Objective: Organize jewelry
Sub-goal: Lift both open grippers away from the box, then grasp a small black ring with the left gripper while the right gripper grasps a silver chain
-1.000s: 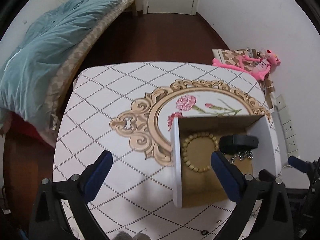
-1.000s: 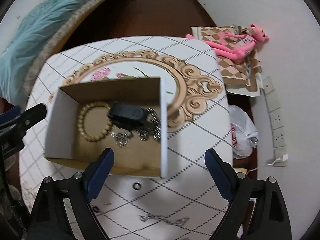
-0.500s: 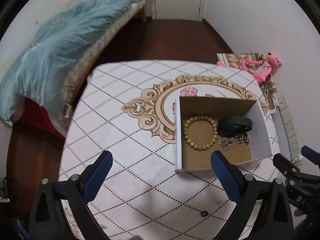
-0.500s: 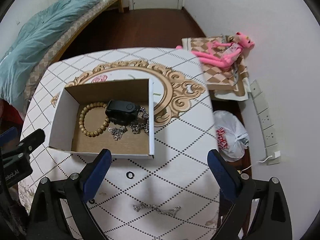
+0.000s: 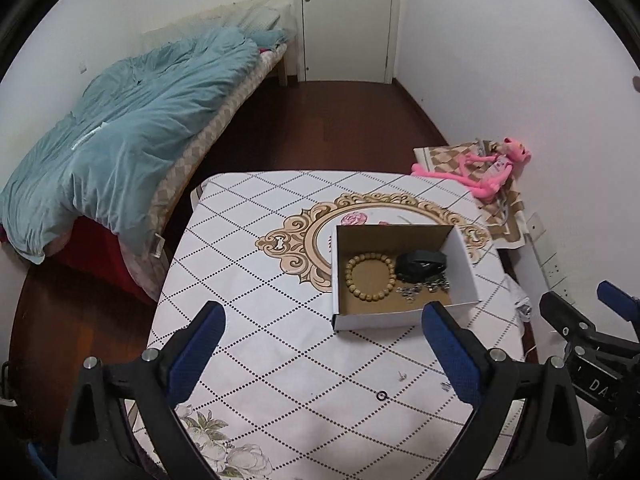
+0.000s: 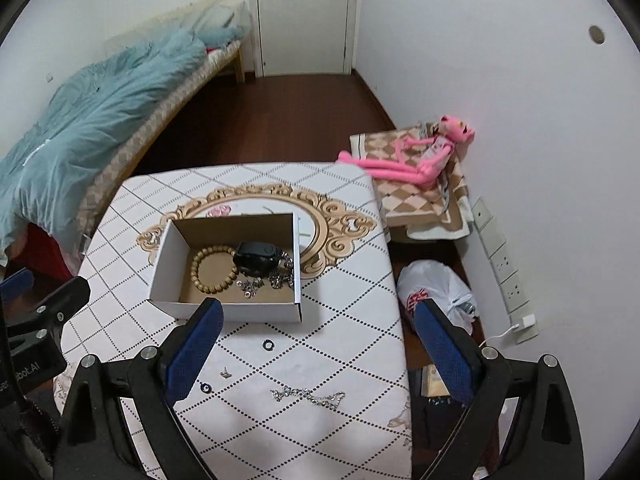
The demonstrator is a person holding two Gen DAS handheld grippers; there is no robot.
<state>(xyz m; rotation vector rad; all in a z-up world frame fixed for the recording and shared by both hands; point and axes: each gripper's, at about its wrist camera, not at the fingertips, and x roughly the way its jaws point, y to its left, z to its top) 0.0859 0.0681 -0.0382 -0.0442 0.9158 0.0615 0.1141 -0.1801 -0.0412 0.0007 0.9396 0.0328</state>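
An open white cardboard box (image 5: 404, 318) (image 6: 228, 312) stands on the table with a wooden bead bracelet (image 5: 370, 276) (image 6: 214, 274), a black band (image 5: 420, 266) (image 6: 256, 258) and silver chain pieces inside. On the cloth in front of it lie a silver chain (image 6: 308, 395), two black rings (image 6: 268, 345) (image 6: 205, 388) and a small silver piece (image 6: 226, 373). My left gripper (image 5: 320, 350) is open and empty, high above the table's near side. My right gripper (image 6: 316, 346) is open and empty, above the table's right front.
The table has a white diamond-pattern cloth (image 5: 248, 280) with a gold frame print. A bed with a teal duvet (image 5: 120, 128) is at the left. A pink plush toy (image 6: 424, 152) on a checked blanket and a white plastic bag (image 6: 436, 288) lie by the right wall.
Both grippers have pulled back and risen away from the box, so the table and room show smaller and farther. Both stay open and empty.
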